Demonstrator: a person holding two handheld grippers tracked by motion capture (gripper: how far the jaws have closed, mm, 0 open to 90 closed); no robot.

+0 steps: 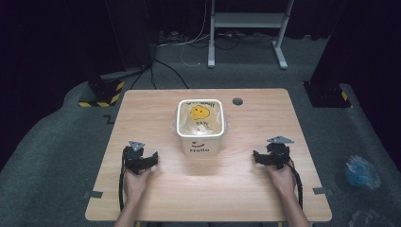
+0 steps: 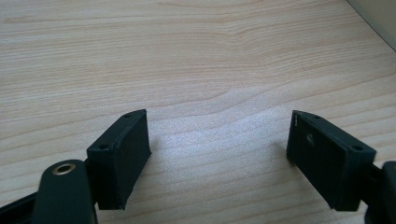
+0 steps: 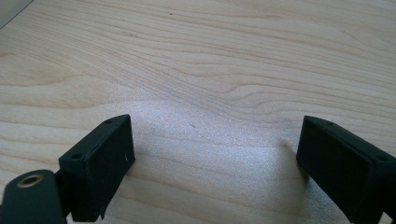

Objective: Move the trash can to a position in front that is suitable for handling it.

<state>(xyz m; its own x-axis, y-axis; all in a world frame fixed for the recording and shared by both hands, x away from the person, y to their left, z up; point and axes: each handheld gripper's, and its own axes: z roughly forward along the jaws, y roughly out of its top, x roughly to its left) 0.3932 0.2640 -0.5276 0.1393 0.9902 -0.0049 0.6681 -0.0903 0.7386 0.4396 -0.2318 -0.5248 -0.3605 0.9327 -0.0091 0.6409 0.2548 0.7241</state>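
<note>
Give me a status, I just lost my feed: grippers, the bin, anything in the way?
Left gripper open, right gripper open, both low over the table. White bin with a smiley-print bag liner between them, untouched. Nothing in the way.

A: Worktop (image 1: 246, 189): pale wood grain, round grommet hole (image 1: 237, 101) near far edge.

B: Floor (image 1: 52, 156): grey carpet. Blue crumpled bag (image 1: 361, 171) lies right of worktop. White stand (image 1: 246, 28) behind, cables (image 1: 165, 71) trailing; hazard-striped base (image 1: 101, 97) far left.

White bin (image 1: 200, 142) with yellow smiley, black jaws, pale woodgrain table (image 1: 213, 189)
</note>
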